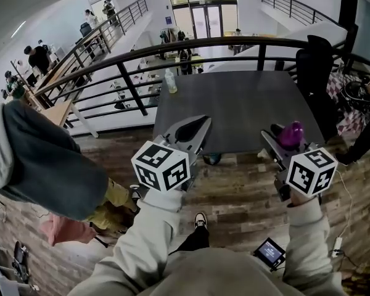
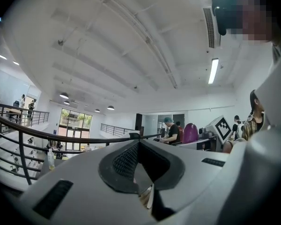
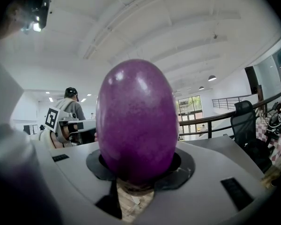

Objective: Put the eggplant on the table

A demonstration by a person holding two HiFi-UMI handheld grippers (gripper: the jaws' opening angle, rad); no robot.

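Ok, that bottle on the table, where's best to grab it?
Around its middle, below the cap, coming in level from the near side: the bottle stands upright by the table's far left edge, with the railing just behind it.

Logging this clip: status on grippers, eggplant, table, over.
Left gripper shut, empty. Right gripper shut on eggplant, not yet on table. Only a bottle at table's far left corner, nothing blocking.
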